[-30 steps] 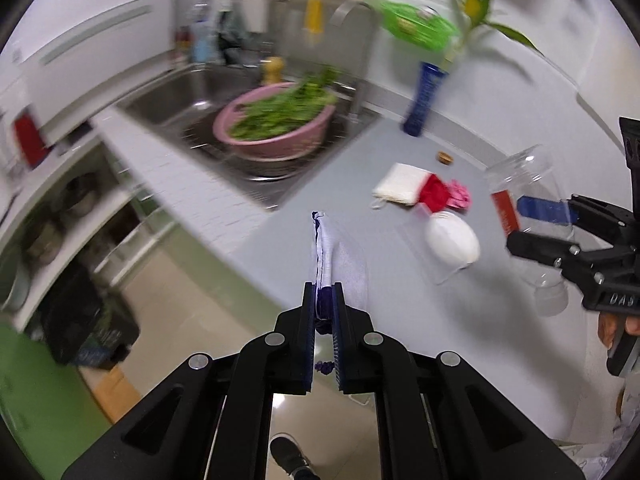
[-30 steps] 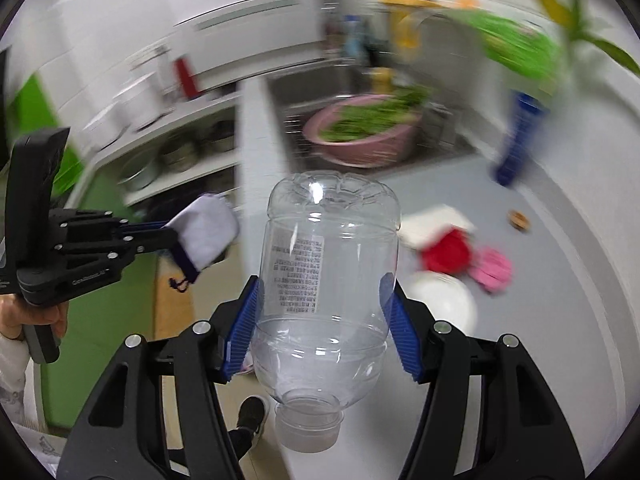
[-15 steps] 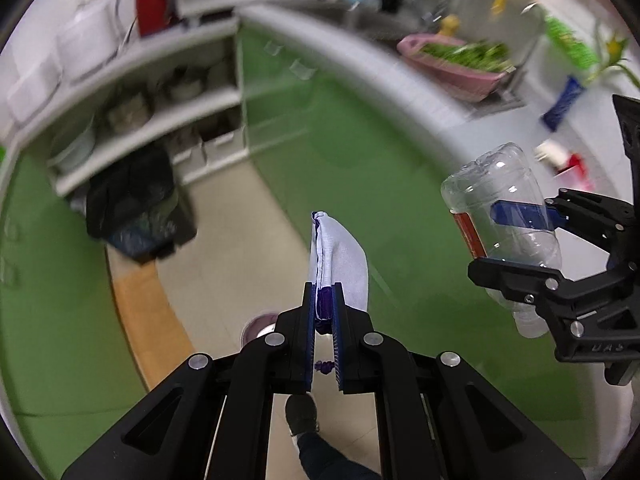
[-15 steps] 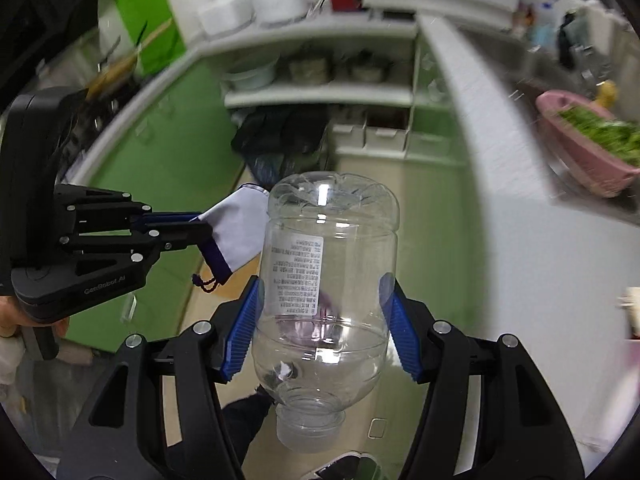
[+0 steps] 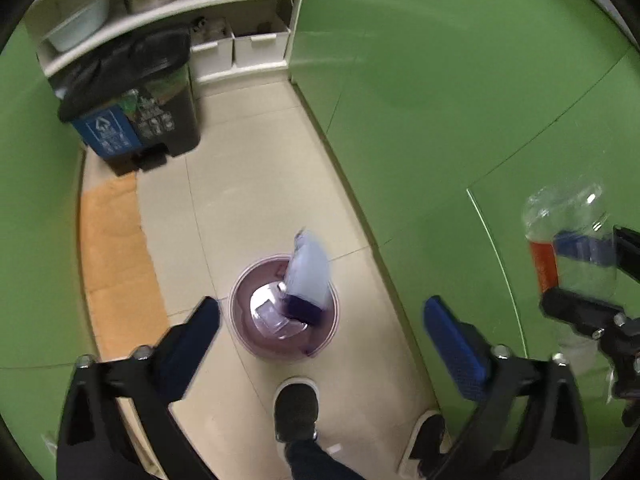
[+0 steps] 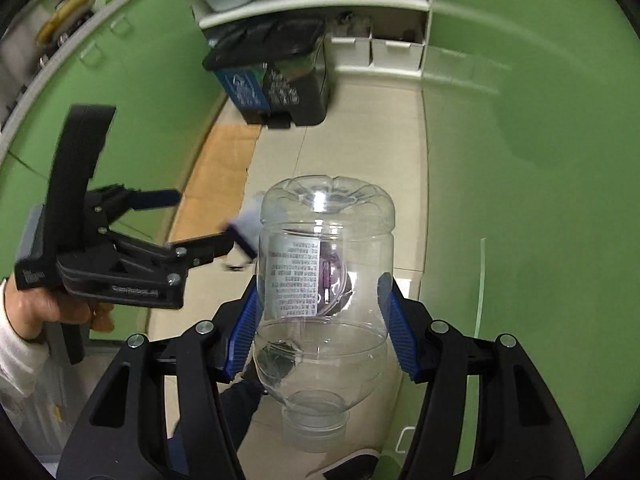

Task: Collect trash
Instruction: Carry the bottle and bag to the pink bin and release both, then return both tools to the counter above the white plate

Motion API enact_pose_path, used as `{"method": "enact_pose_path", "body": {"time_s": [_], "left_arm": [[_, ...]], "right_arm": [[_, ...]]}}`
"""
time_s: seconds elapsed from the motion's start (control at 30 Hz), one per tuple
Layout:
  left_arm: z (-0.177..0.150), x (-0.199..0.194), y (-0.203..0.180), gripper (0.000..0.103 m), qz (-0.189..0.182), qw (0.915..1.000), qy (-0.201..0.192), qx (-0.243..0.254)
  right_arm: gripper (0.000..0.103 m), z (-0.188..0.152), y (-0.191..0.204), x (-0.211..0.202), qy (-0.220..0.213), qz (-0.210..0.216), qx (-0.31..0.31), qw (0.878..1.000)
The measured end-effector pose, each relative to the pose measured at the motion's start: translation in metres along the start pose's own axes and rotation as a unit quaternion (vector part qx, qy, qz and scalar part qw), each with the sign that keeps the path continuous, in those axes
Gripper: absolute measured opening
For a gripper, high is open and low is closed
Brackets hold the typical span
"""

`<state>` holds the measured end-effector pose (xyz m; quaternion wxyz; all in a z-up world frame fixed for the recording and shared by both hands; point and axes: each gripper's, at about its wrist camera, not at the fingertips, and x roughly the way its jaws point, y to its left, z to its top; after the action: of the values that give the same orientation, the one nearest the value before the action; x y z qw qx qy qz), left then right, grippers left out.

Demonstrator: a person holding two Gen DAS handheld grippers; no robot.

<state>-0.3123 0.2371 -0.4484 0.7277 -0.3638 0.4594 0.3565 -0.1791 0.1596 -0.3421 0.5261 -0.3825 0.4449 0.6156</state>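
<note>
My left gripper (image 5: pixel 322 330) is open, its jaws wide apart, above a small purple bin (image 5: pixel 244 332) on the floor. A white cloth with a dark purple hem (image 5: pixel 308 276) is in the air, blurred, over the bin's mouth and free of the jaws. My right gripper (image 6: pixel 322 330) is shut on a clear plastic bottle (image 6: pixel 324 280), held neck toward me. The bottle also shows in the left wrist view (image 5: pixel 572 248), to the right. The left gripper shows in the right wrist view (image 6: pixel 188 224), open, with the cloth (image 6: pixel 248 228) beside its fingertips.
A black and blue pedal bin (image 5: pixel 132 112) stands at the far end of the floor under white shelves (image 5: pixel 180 8). Green cabinet fronts (image 5: pixel 460 100) line both sides. An orange mat (image 5: pixel 116 248) lies on the left. The person's shoes (image 5: pixel 296 404) are below the gripper.
Both grippers have swung down from the counter toward the floor. My left gripper has opened and let go of the cloth, which is dropping over the purple bin. The right still holds the bottle.
</note>
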Motion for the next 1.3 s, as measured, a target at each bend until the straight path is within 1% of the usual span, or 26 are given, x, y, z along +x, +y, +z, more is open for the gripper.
{"method": "enact_pose_path", "body": {"time_s": [0.07, 0.13, 0.3, 0.47, 0.53, 0.57, 0.6, 0.63, 0.67, 0.73, 0.87, 1.0, 1.2, 1.23, 1.3], "left_arm": [[-0.004, 0.011, 0.010, 0.098, 0.007, 0.9999, -0.002, -0.009], [-0.007, 0.010, 0.018, 0.098, 0.017, 0.9996, -0.010, -0.018], [-0.020, -0.006, 0.042, 0.098, 0.028, 0.9980, -0.035, -0.045], [-0.028, -0.018, 0.070, 0.098, 0.038, 0.9951, -0.055, -0.073], [-0.030, -0.022, 0.079, 0.098, 0.044, 0.9940, -0.061, -0.079], [-0.032, -0.025, 0.081, 0.098, 0.045, 0.9937, -0.063, -0.081], [-0.033, -0.028, 0.084, 0.098, 0.047, 0.9932, -0.065, -0.084], [-0.034, -0.030, 0.087, 0.098, 0.049, 0.9928, -0.068, -0.086], [-0.034, -0.033, 0.089, 0.098, 0.051, 0.9924, -0.070, -0.088], [-0.032, -0.036, 0.092, 0.098, 0.051, 0.9921, -0.073, -0.089], [-0.028, -0.048, 0.091, 0.098, 0.051, 0.9917, -0.078, -0.089], [-0.022, -0.064, 0.080, 0.098, 0.046, 0.9925, -0.079, -0.081], [-0.001, -0.108, 0.046, 0.098, 0.036, 0.9940, -0.080, -0.065], [0.005, -0.117, 0.039, 0.098, 0.035, 0.9941, -0.081, -0.062], [0.018, -0.141, 0.022, 0.098, 0.033, 0.9943, -0.086, -0.054]], "right_arm": [[0.058, -0.003, 0.003, 0.019, 0.005, 0.004, -0.009, 1.000], [0.058, -0.005, 0.008, 0.035, 0.010, 0.009, -0.018, 1.000], [0.058, -0.006, 0.026, 0.075, 0.027, 0.023, -0.041, 0.999], [0.058, 0.000, 0.046, 0.107, 0.034, 0.038, -0.065, 0.997], [0.061, 0.005, 0.054, 0.117, 0.033, 0.036, -0.073, 0.996], [0.068, 0.006, 0.056, 0.121, 0.036, 0.036, -0.075, 0.996], [0.093, 0.007, 0.059, 0.125, 0.036, 0.035, -0.075, 0.996], [0.100, 0.009, 0.061, 0.126, 0.027, 0.034, -0.076, 0.996], [0.100, 0.011, 0.062, 0.126, 0.022, 0.034, -0.077, 0.996], [0.100, 0.013, 0.061, 0.128, 0.026, 0.025, -0.071, 0.997], [0.100, 0.015, 0.059, 0.120, 0.023, 0.014, -0.062, 0.998], [0.100, 0.021, 0.051, 0.097, 0.016, 0.010, -0.043, 0.999], [0.100, 0.031, 0.034, 0.017, -0.008, 0.002, -0.008, 1.000], [0.100, 0.035, 0.030, -0.009, -0.018, 0.000, 0.002, 1.000], [0.100, 0.040, 0.027, -0.041, -0.032, -0.005, 0.009, 0.999]]}}
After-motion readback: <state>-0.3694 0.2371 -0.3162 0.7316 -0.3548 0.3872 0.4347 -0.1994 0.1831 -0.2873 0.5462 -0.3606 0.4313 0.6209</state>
